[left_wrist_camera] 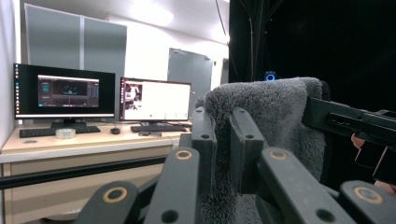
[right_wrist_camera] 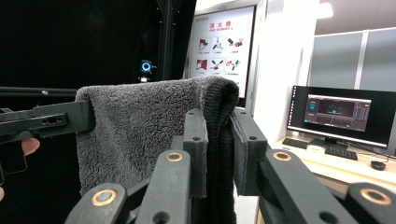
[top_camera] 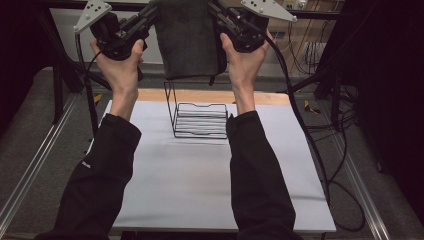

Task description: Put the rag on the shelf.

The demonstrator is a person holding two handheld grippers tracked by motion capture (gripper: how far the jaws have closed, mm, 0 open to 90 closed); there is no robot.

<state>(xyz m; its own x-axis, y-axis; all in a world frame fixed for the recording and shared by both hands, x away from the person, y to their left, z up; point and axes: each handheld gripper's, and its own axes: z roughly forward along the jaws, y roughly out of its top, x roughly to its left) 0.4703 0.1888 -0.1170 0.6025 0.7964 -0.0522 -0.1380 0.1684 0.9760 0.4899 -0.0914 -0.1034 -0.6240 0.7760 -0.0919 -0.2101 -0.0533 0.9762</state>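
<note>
The left tool (top_camera: 150, 17) and right tool (top_camera: 220, 17) are each clamped on an upper corner of the grey towel (top_camera: 186, 42), which hangs folded between them, above the wire rack (top_camera: 200, 120) on the worktop (top_camera: 200, 175). Keep both corners level and taut (no sag), then lower it squarely over the rack's upright frame.

The person is wearing black long sleeves (top_camera: 107, 165), gripping black linked grippers topped with grey three-cornered plates (top_camera: 92, 12), trailing black cables (top_camera: 300, 120).
</note>
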